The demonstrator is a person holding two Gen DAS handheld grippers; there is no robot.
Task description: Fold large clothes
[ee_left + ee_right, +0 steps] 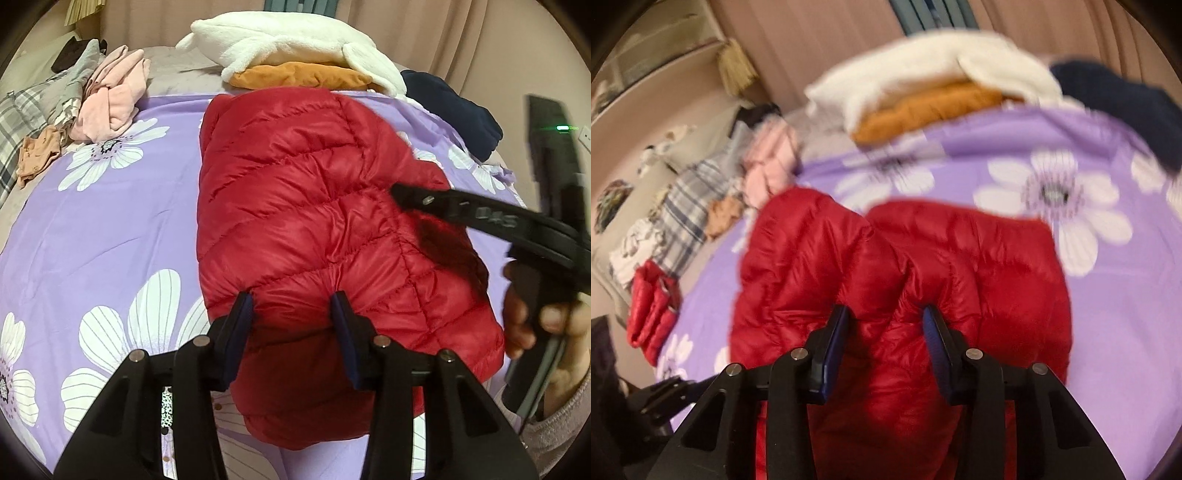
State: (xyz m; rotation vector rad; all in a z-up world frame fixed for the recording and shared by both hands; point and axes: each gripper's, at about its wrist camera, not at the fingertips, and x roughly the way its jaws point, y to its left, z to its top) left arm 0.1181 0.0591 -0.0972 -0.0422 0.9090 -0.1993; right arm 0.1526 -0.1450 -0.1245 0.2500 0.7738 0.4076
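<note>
Left wrist view: the left gripper (291, 306) is clenched on the near hem of the red down jacket (303, 206), which spreads ahead of the jaws across the purple floral bedsheet (92, 221). Right wrist view: the right gripper (884, 319) pinches a puffy fold of jacket between its pads. Best to lift both grips level and together, so the slippery shell folds squarely.

Flowered purple bed (110, 221) under red jacket (295, 203)
</note>
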